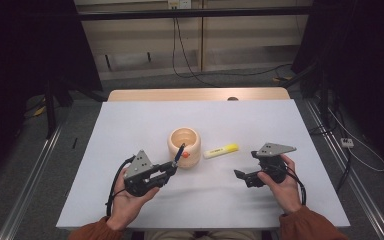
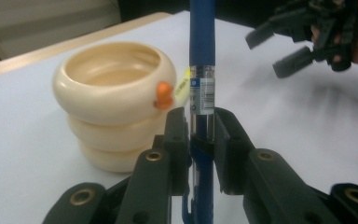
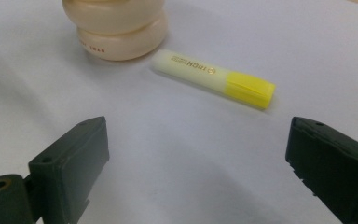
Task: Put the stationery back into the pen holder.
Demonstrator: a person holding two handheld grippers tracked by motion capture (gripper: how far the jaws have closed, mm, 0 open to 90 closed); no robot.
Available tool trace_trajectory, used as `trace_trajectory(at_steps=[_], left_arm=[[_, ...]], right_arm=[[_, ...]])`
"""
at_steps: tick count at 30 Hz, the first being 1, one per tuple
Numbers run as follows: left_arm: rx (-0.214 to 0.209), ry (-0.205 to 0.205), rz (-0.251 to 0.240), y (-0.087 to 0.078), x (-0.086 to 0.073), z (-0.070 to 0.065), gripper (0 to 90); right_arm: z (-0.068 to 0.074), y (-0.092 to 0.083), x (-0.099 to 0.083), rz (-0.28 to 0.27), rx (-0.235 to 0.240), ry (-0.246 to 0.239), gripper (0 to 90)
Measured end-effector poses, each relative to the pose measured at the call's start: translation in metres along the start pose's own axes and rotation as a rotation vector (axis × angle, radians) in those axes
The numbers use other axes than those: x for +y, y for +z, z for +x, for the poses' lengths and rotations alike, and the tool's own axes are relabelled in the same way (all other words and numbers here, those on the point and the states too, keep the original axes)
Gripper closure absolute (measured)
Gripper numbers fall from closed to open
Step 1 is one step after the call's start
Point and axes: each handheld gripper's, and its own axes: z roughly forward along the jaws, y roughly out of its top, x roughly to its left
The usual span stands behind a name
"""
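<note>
Holding a blue pen (image 2: 202, 56) upright beside the cream holder (image 1: 184, 146), the left gripper (image 1: 172, 169) has its fingers (image 2: 177, 140) clamped on the barrel.

Near the holder's rim, the pen carries an orange part (image 2: 163, 94); whether that part touches the holder is hard to tell. In the left gripper view the pen's top is cut off. The right gripper (image 1: 241, 175) hovers over the white worktop (image 1: 130, 115) on the holder's right, fingers (image 3: 79, 154) wide apart and empty. A yellow highlighter (image 3: 214, 78) lies flat just beside the holder's base, between holder and right gripper; the holder's top is cut off in the right gripper view.
</note>
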Motion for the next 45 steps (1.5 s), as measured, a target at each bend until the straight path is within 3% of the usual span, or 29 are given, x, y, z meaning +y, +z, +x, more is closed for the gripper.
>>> trace_trajectory(at_steps=[2, 8, 15, 20, 27, 29, 36, 45], left_arm=[[0.006, -0.005, -0.015, -0.001, 0.004, 0.002, 77.1], [0.035, -0.007, -0.048, 0.005, 0.016, 0.006, 77.1], [0.037, -0.067, -0.088, 0.011, 0.026, 0.016, 77.1], [0.04, -0.08, -0.122, 0.013, 0.038, 0.021, 77.1], [0.067, -0.084, -0.14, 0.019, 0.052, 0.031, 77.0], [0.073, -0.065, -0.133, 0.023, 0.055, 0.033, 77.0], [0.105, -0.056, -0.166, 0.034, 0.066, 0.039, 77.0], [0.126, -0.072, -0.159, 0.054, 0.069, 0.048, 77.0]], right_arm=[[0.001, -0.003, -0.003, -0.02, -0.027, 0.0, 5.6], [-0.003, -0.009, -0.013, -0.031, -0.049, 0.018, 5.8], [-0.001, -0.008, -0.013, -0.03, -0.023, 0.024, 6.7], [-0.002, -0.009, -0.013, -0.035, -0.025, 0.028, 6.6], [-0.002, -0.009, -0.012, -0.031, -0.013, 0.031, 6.6], [-0.002, -0.008, -0.012, -0.026, -0.013, 0.032, 6.6], [-0.003, -0.006, -0.013, -0.024, -0.015, 0.036, 6.6], [-0.003, -0.005, -0.013, -0.014, -0.003, 0.036, 6.4]])
